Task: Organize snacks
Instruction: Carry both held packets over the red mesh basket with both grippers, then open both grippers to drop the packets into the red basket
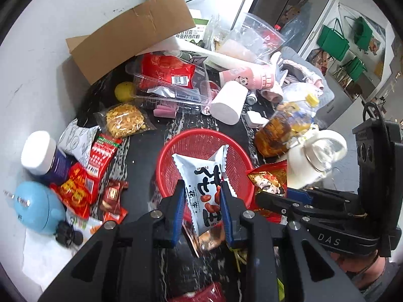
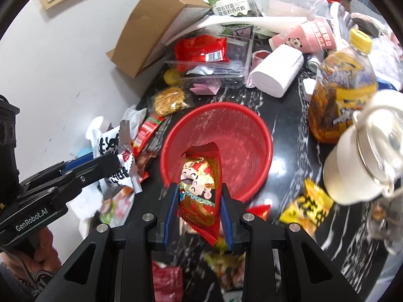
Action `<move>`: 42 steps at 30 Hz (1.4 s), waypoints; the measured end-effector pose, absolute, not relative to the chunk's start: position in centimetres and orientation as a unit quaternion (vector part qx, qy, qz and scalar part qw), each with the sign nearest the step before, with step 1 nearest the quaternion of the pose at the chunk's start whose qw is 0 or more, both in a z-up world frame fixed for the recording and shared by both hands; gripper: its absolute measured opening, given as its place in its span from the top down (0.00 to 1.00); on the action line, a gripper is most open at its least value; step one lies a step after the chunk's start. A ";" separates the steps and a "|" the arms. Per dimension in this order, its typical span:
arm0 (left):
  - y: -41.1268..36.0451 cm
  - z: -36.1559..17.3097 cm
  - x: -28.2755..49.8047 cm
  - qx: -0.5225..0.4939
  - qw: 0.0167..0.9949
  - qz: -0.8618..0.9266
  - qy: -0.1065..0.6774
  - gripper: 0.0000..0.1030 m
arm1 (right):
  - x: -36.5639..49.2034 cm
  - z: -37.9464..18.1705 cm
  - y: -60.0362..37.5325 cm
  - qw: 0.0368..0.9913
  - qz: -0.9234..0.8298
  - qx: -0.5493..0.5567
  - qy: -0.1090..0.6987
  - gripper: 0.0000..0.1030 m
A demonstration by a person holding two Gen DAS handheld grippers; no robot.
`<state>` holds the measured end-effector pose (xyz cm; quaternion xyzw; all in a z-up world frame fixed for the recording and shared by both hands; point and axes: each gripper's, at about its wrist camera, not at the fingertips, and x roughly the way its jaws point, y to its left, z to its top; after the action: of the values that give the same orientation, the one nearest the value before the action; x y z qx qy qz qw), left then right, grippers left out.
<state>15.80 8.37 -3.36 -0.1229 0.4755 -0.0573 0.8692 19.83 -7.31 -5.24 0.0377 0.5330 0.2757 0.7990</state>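
A red plastic basket (image 1: 201, 141) (image 2: 241, 125) sits mid-table with nothing lying on its floor. My left gripper (image 1: 201, 191) is shut on a white peanut packet (image 1: 204, 176), held over the basket's near rim. From the right wrist view that packet (image 2: 113, 156) hangs in the left gripper (image 2: 118, 162) left of the basket. My right gripper (image 2: 199, 188) is shut on a red and gold snack packet (image 2: 199, 188) whose top edge reaches over the basket's near side. The left wrist view shows that red packet (image 1: 269, 178) at the right gripper (image 1: 264, 198) beside the basket.
Clutter rings the basket: a cardboard box (image 1: 131, 32), a clear tray with a red packet (image 1: 166, 73), a toilet roll (image 1: 228, 102), a tea bottle (image 2: 340, 88), a white kettle (image 2: 365, 156), a blue round case (image 1: 35, 206), loose snack packets (image 1: 83, 176) at left.
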 end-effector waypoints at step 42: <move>6.6 -2.6 22.0 -0.031 0.880 -0.024 0.474 0.36 | 24.7 -4.4 -7.9 0.821 0.241 0.010 0.518 0.69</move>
<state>22.02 6.64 -2.61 -0.0312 0.4739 -0.0236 0.8797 24.66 -7.92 -4.40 0.0097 0.5177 0.2413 0.8208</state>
